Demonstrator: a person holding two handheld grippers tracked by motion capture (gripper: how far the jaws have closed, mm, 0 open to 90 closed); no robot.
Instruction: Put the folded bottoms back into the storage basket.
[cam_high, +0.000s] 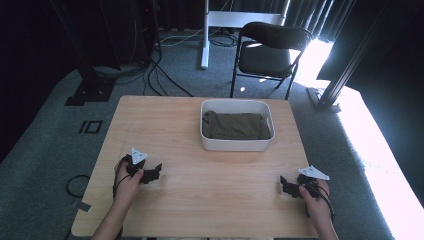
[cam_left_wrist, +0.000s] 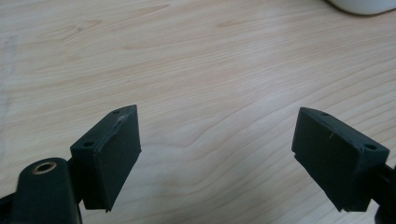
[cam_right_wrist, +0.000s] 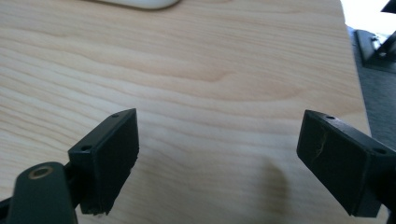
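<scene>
A white rectangular tub (cam_high: 237, 144) stands at the middle back of the wooden table (cam_high: 195, 200), with a folded olive-brown cloth (cam_high: 235, 125) lying inside it. My left gripper (cam_high: 156, 173) rests low over the table near its left front, jaws pointing right, held by a hand. In the left gripper view the left gripper (cam_left_wrist: 217, 154) is open with bare wood between its pads. My right gripper (cam_high: 283, 186) sits near the right front edge, pointing left. In the right gripper view the right gripper (cam_right_wrist: 218, 156) is open wide, nothing between its pads.
A black folding chair (cam_high: 267, 50) stands beyond the table's far edge, with a white desk leg (cam_high: 205, 35) and cables on the carpet behind. A corner of the tub (cam_left_wrist: 364, 5) shows in the left gripper view, and the tub's rim (cam_right_wrist: 140, 3) in the right gripper view.
</scene>
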